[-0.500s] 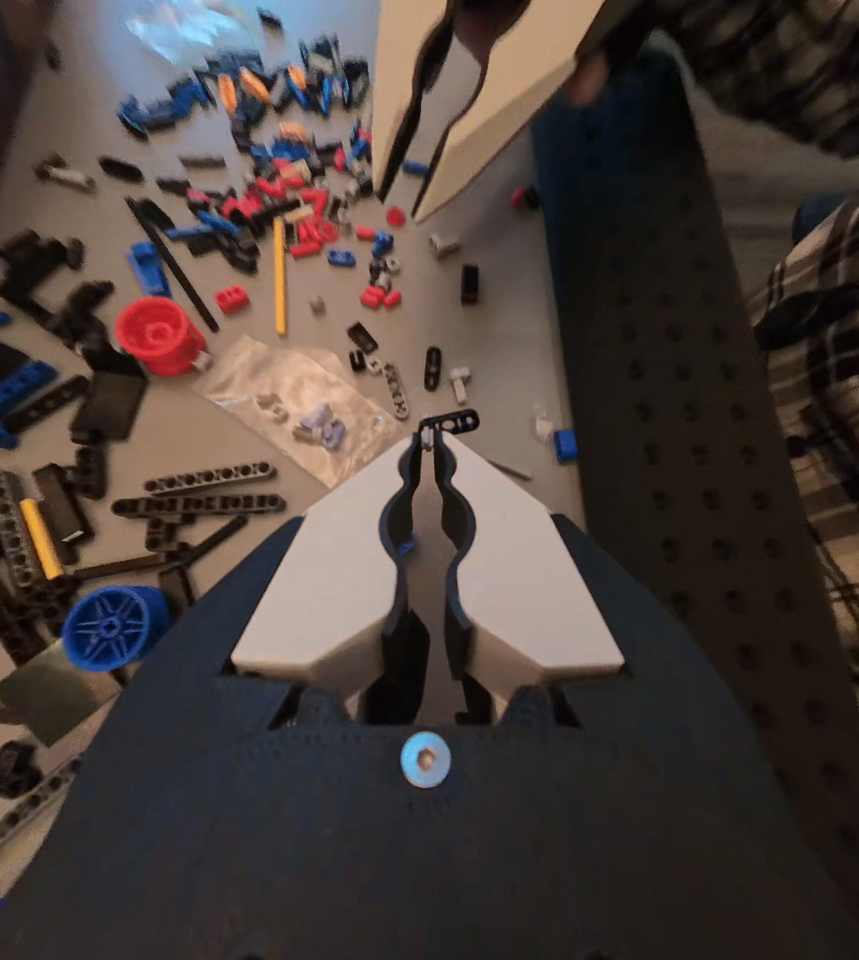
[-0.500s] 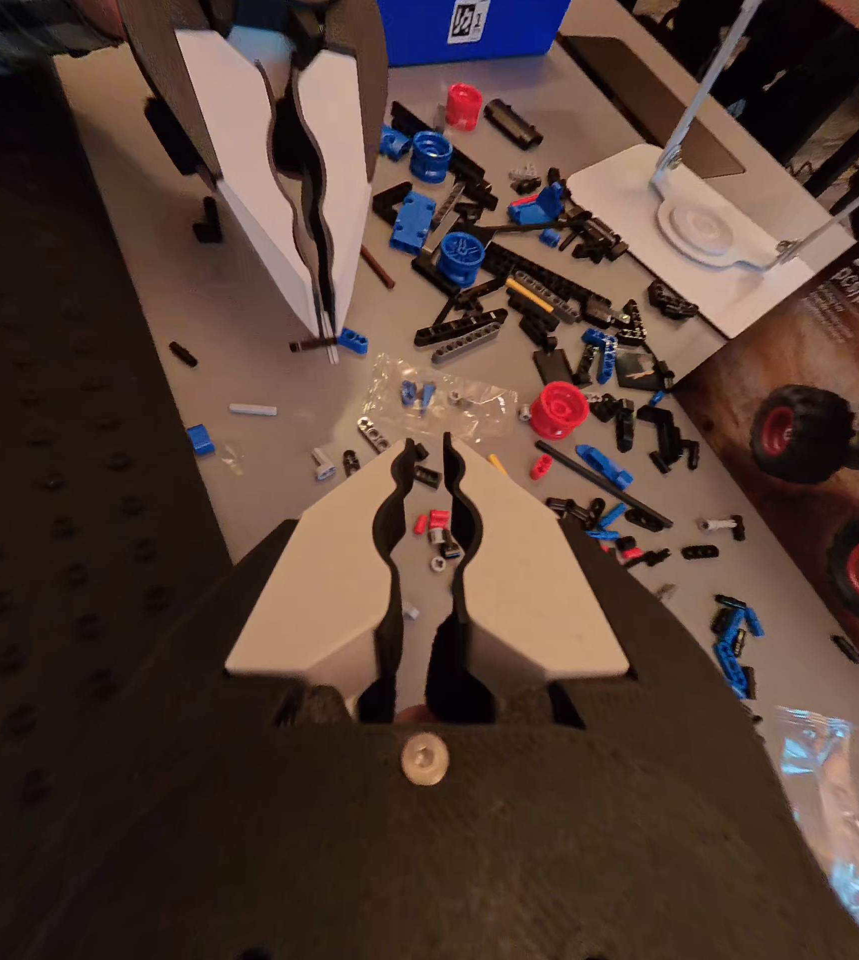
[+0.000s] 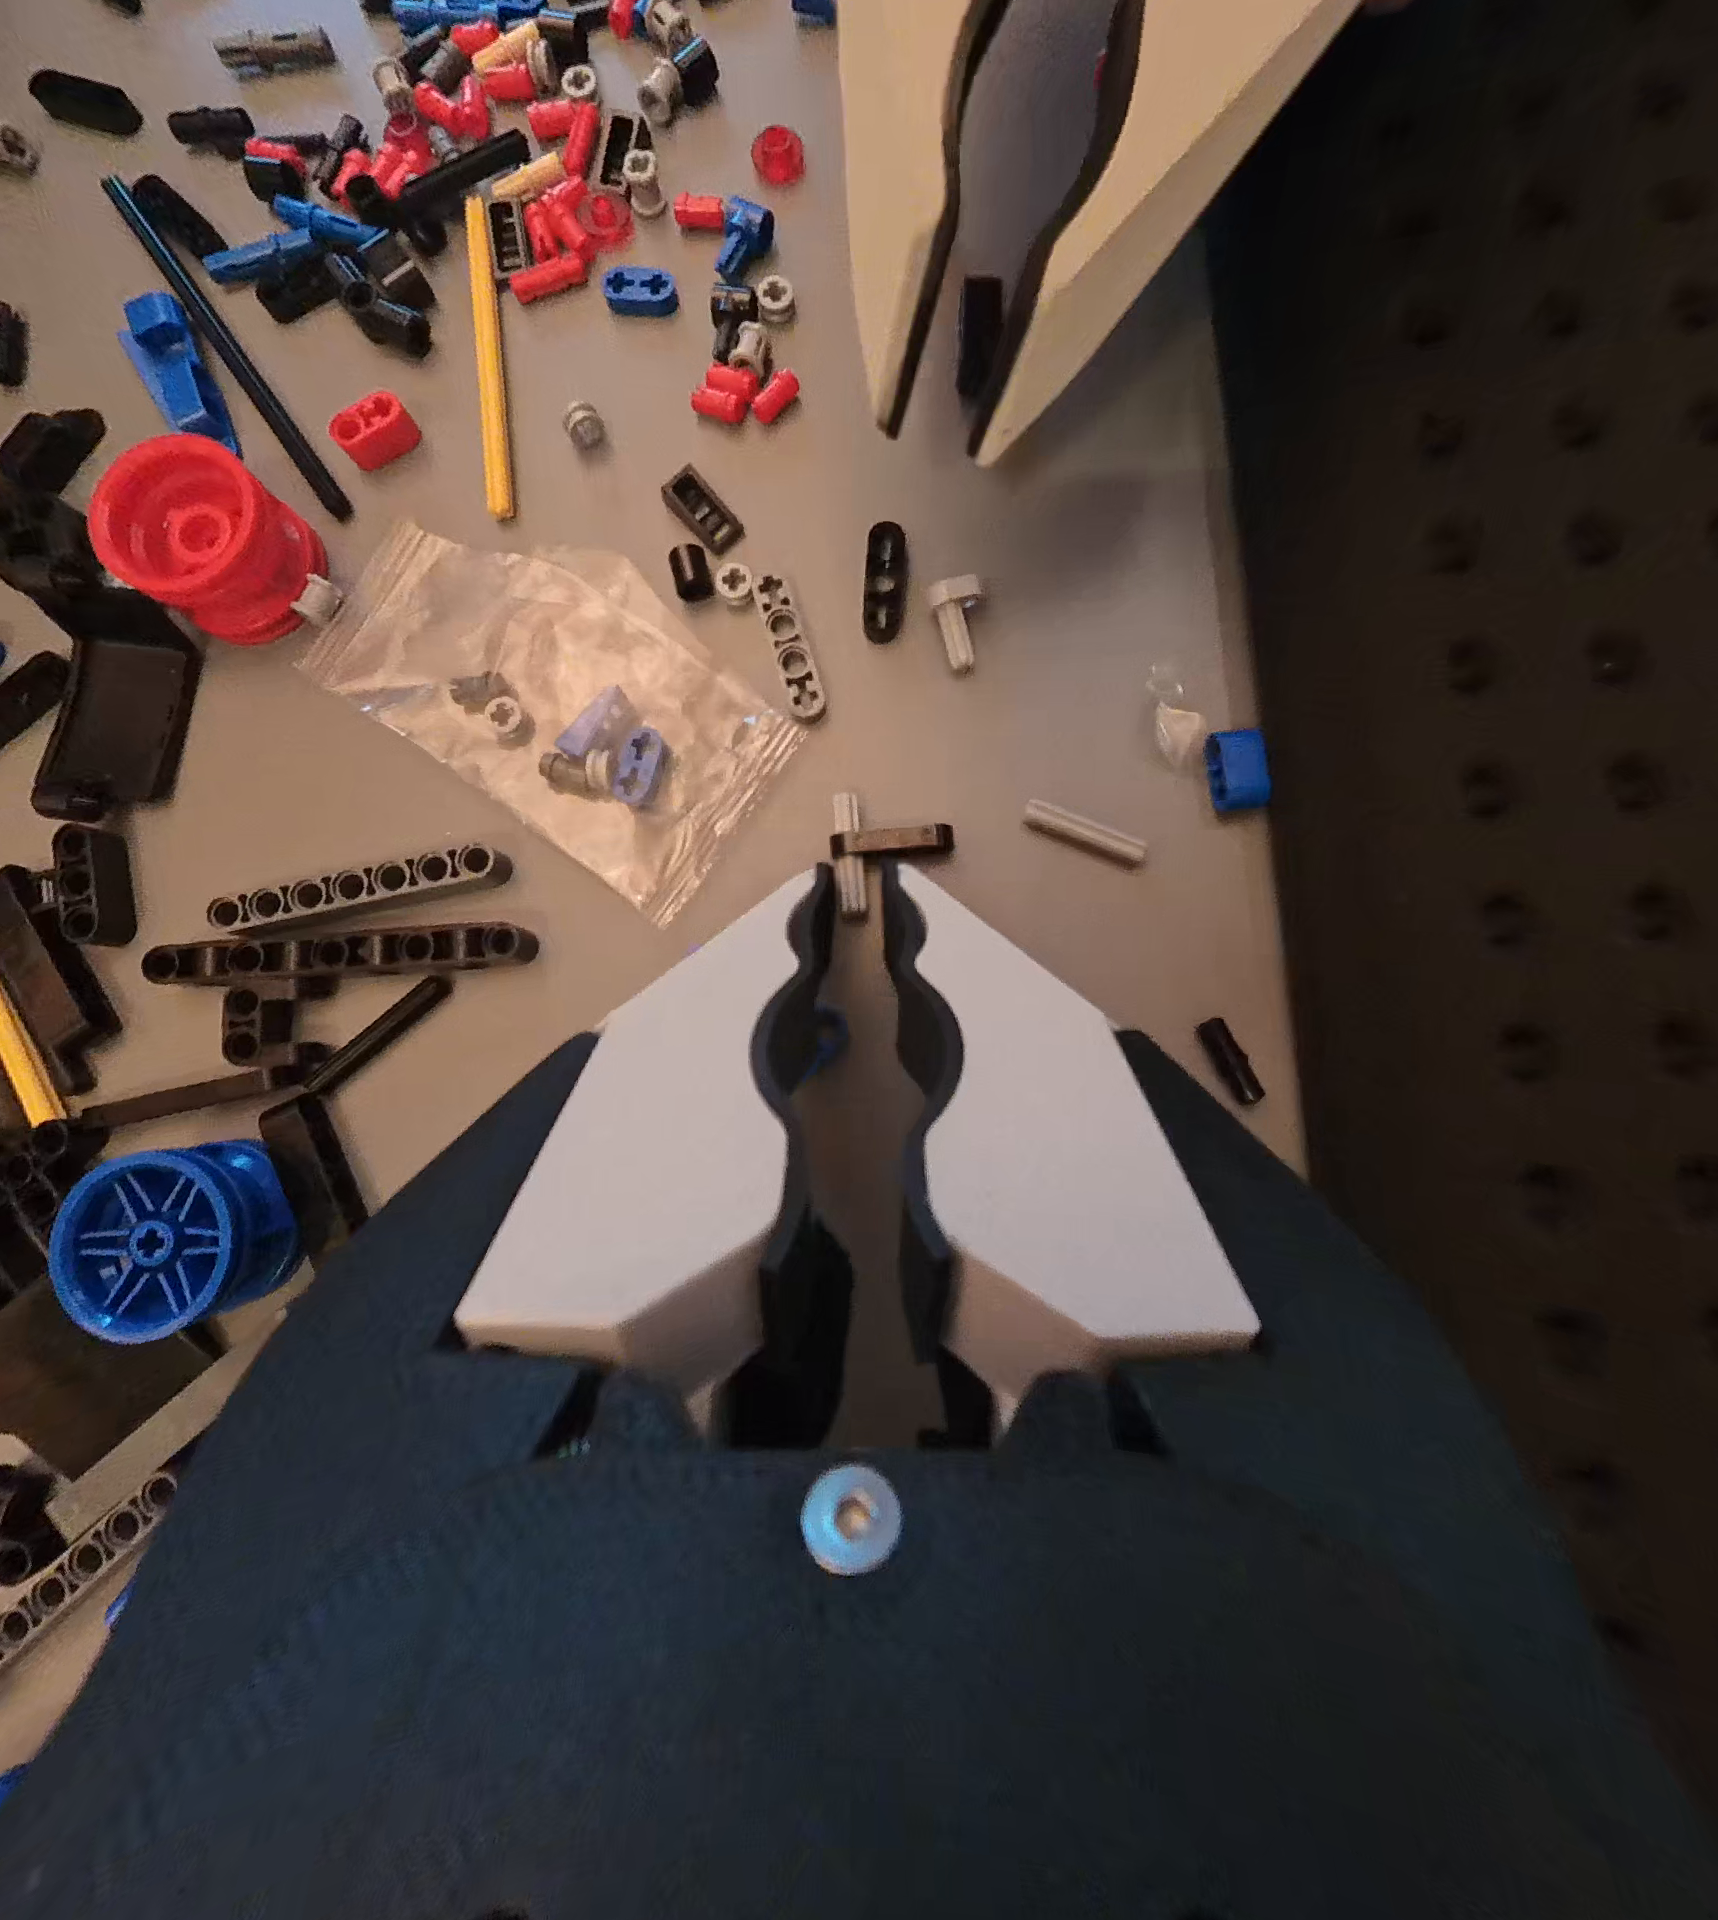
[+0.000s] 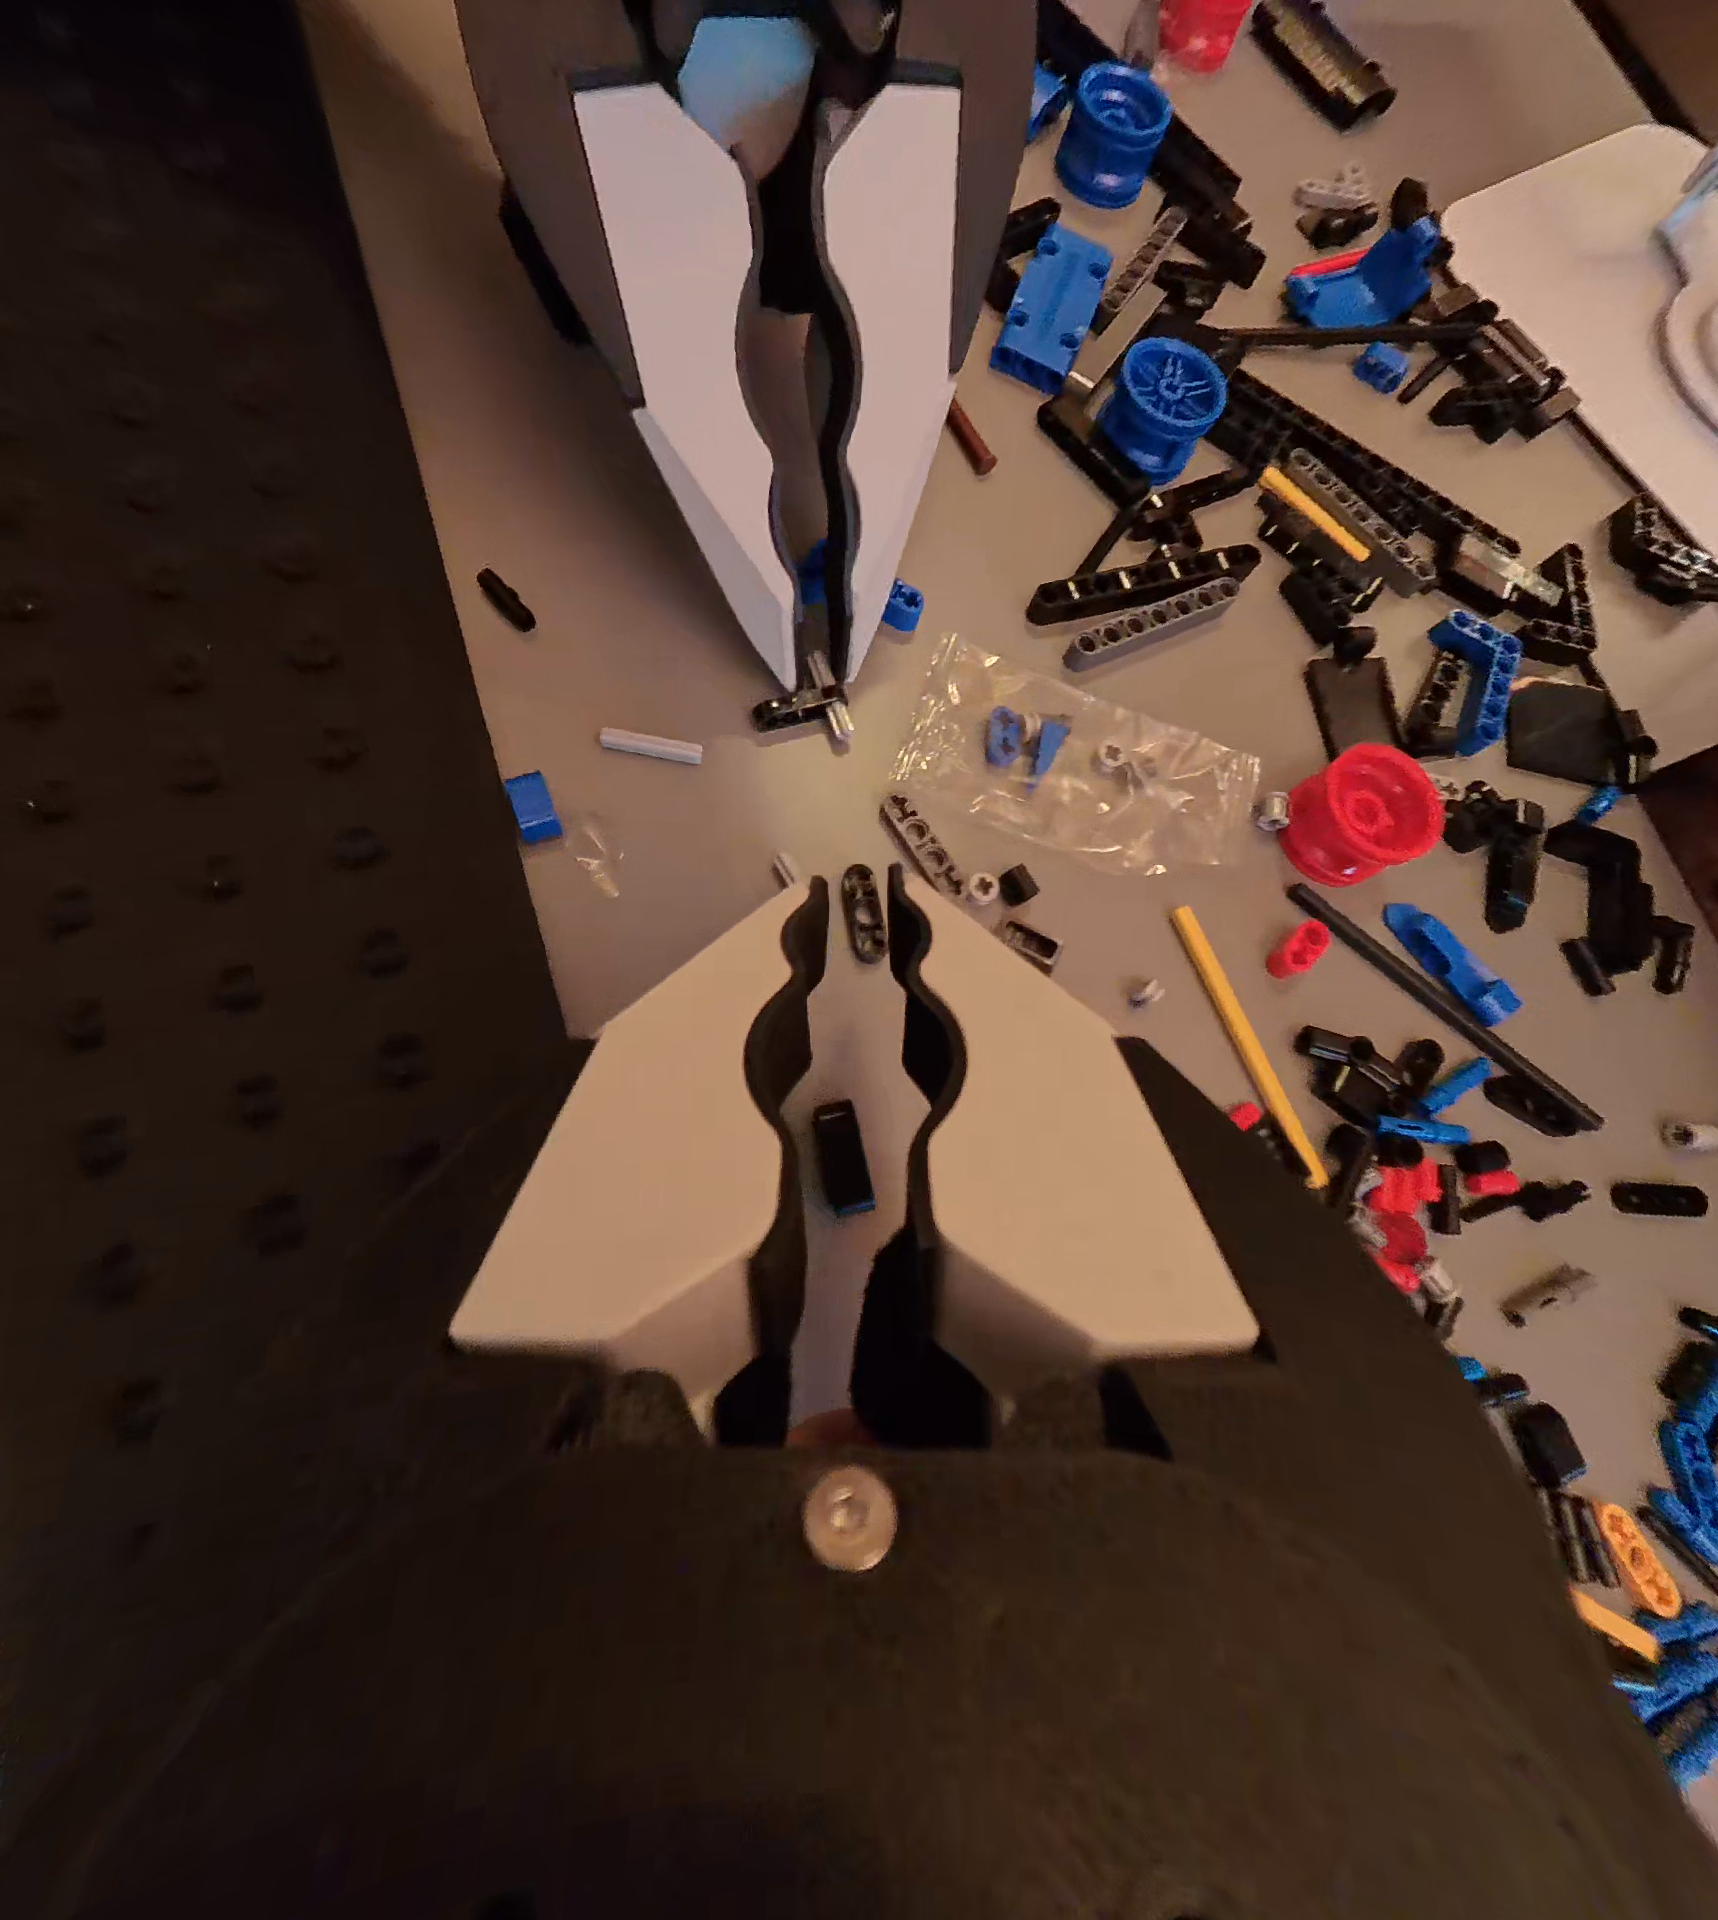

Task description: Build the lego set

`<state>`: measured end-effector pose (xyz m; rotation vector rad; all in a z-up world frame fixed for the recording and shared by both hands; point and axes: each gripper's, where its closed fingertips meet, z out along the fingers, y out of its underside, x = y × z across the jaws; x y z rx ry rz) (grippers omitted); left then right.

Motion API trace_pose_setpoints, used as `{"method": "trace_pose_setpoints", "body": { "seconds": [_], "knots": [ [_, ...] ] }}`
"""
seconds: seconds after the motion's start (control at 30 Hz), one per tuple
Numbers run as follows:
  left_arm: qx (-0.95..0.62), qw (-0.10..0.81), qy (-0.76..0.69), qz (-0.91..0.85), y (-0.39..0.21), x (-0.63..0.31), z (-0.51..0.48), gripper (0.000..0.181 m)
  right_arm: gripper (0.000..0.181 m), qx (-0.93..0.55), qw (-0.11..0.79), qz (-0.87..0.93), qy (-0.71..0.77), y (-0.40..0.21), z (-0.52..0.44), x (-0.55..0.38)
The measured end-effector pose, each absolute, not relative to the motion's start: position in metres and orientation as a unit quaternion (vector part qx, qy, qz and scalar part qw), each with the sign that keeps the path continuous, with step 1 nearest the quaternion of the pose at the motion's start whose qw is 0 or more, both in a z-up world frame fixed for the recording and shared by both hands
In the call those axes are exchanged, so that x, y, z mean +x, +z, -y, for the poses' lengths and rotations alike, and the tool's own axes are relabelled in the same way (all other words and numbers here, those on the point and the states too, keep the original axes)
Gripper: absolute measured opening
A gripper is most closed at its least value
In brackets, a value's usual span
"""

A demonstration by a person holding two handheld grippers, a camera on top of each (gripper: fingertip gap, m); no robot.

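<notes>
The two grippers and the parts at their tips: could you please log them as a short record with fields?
left gripper: shut on grey axle
axle load: black beam threaded on it, above the table
right gripper: open, tips either side of black link
link: lying flat on the table
nearby: clear bag of small parts

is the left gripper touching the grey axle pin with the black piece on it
Touching. In the left wrist view the left gripper has its fingertips closed on the grey axle pin, no gap visible.
</notes>
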<state>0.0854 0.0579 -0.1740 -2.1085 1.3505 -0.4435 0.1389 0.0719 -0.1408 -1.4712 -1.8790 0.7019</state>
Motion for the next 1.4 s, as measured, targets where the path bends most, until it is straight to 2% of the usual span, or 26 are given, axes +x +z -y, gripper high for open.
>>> {"method": "trace_pose_setpoints", "body": {
  "seconds": [0.2,0.5,0.8,1.4],
  "knots": [
    [-0.780,0.316,-0.164,-0.514,-0.1692,0.0856,-0.0587,0.014,0.011,-0.557,0.311,0.724,0.263,-0.1476,-0.0675,0.1362],
    [-0.773,0.317,-0.137,-0.532,-0.1742,0.0828,-0.0608,0.003,0.011,-0.557,0.310,0.726,0.258,-0.1471,-0.0669,0.1334],
    [-0.773,0.319,-0.137,-0.531,-0.1744,0.0838,-0.0609,0.003,0.012,-0.562,0.305,0.726,0.254,-0.1505,-0.0660,0.1335],
    [-0.772,0.327,-0.140,-0.527,-0.1695,0.0830,-0.0618,0.014,0.013,-0.571,0.308,0.717,0.254,-0.1475,-0.0690,0.1402]
  ]
}}
